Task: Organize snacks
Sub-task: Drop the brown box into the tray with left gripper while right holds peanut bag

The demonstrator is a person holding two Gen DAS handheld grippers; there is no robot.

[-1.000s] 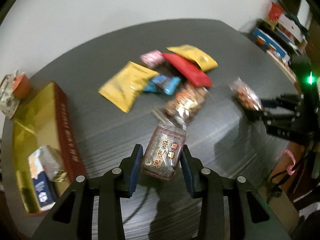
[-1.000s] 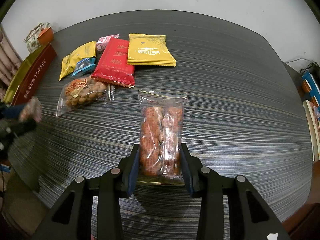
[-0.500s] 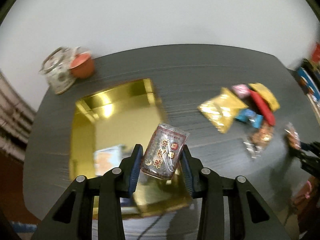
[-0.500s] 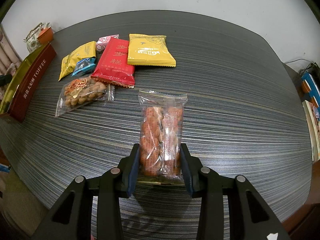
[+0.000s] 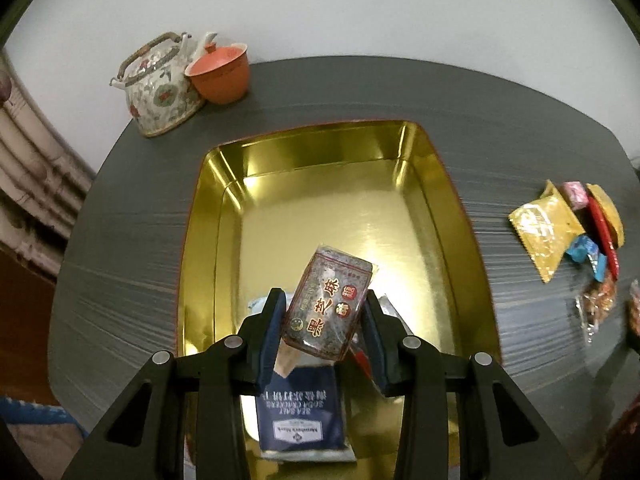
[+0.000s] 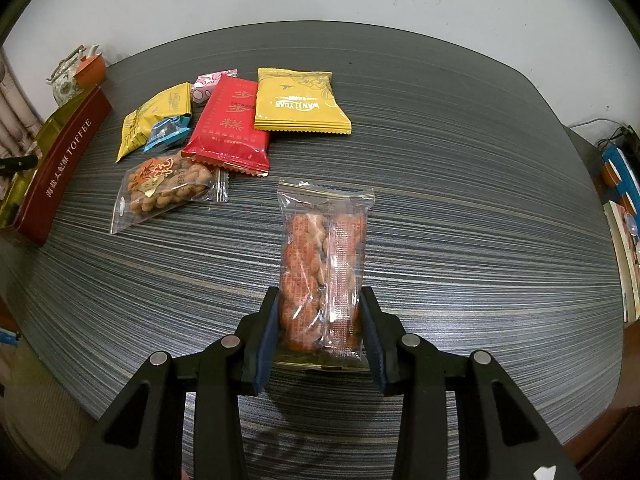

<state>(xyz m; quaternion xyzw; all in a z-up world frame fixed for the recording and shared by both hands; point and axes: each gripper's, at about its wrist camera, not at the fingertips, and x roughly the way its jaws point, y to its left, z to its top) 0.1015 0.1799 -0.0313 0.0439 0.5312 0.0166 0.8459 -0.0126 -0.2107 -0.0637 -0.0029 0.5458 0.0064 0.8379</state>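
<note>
We see our left claw (image 5: pixel 324 330) squeezing a dark sesame snack pack (image 5: pixel 330 304) with red and gold writing. The pack hangs tilted over the near end of the gold tin box (image 5: pixel 436 216). Under it, inside the box, lies a blue cracker pack (image 5: pixel 298 416). Far off to the left on the desk (image 5: pixel 132 248) stand a flowery teapot (image 5: pixel 160 92) and an orange cup (image 5: pixel 218 74), touching each other.

Our right claw (image 6: pixel 320 330) is clamped on a clear bag of twisted orange snacks (image 6: pixel 322 268), over the stripy desk. Farther away to the left lie the other snacks in a bunch: a red pack (image 6: pixel 230 128), a big yellow pack (image 6: pixel 298 102), a smaller yellow pack (image 6: pixel 156 118), a blue candy (image 6: pixel 166 134), a pink candy (image 6: pixel 206 84) and a clear bag of brown twists (image 6: pixel 166 188). The tin box sits at the far left edge.
</note>
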